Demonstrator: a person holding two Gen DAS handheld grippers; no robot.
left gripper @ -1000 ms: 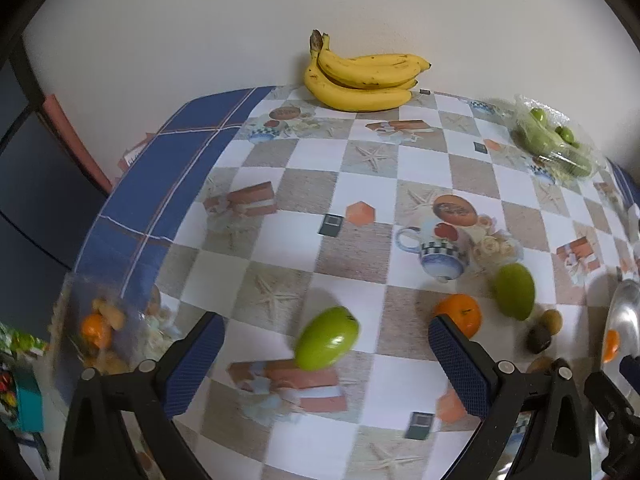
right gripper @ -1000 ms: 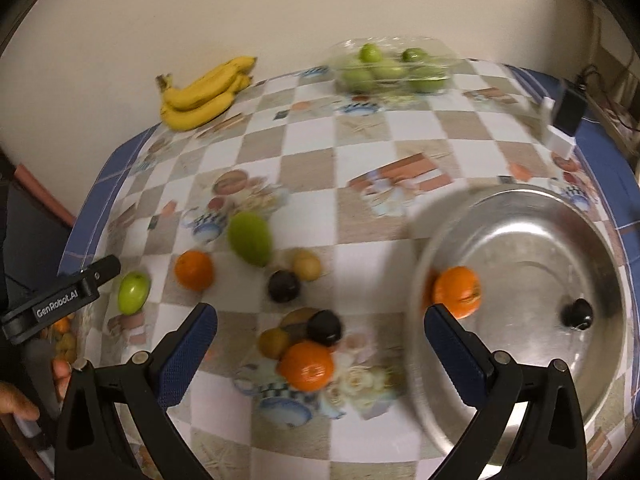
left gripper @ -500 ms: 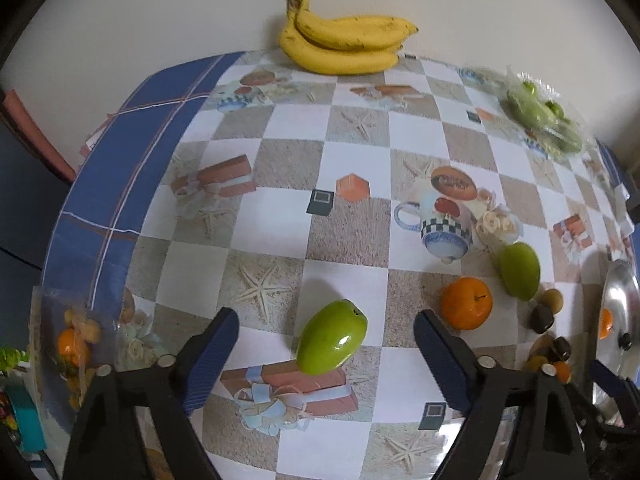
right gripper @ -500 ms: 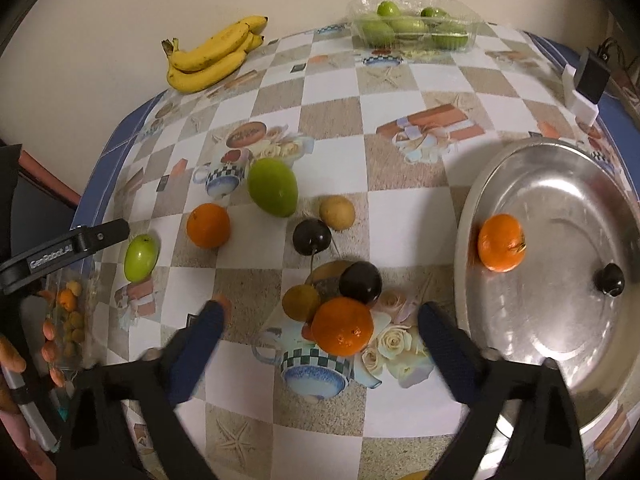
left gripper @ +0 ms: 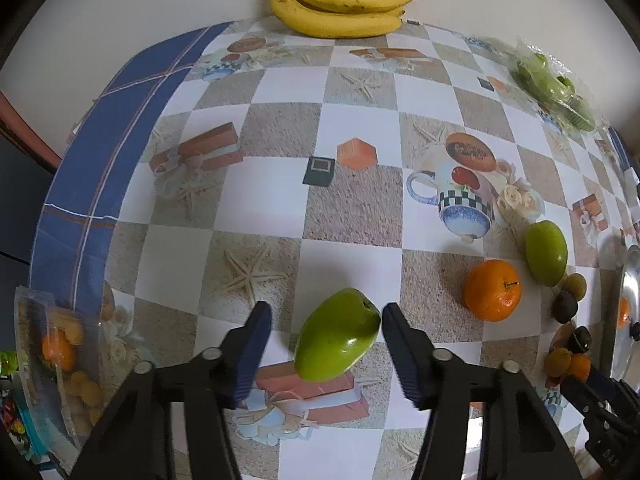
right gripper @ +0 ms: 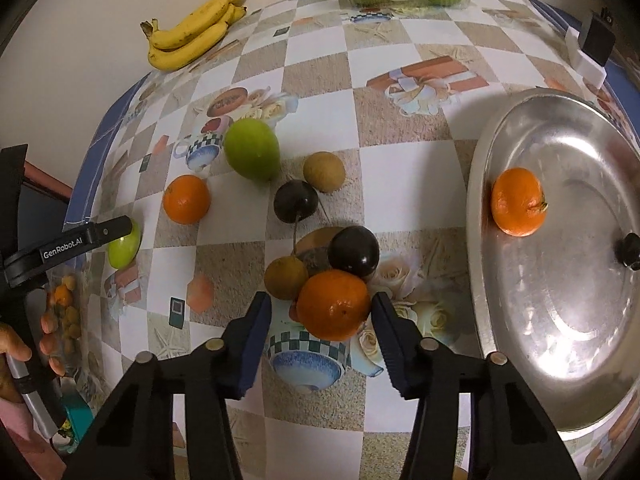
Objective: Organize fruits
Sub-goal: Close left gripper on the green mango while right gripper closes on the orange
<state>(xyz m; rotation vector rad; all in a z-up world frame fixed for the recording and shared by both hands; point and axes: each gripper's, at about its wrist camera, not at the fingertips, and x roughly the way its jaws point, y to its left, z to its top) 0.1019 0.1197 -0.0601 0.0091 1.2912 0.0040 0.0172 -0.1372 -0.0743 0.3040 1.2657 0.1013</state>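
Glossy checked tablecloth [left gripper: 352,216], smooth green fruit [left gripper: 338,340]

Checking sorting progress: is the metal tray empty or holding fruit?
Holding fruit: one orange lies on the metal tray, beside a small dark knob.

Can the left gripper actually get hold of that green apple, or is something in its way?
Probably yes. The left gripper already has the green apple between its fingers, which have just been closing. A gap shows on the left side, so no firm grip yet. Nothing lies beside the apple; the nearest orange sits well clear.
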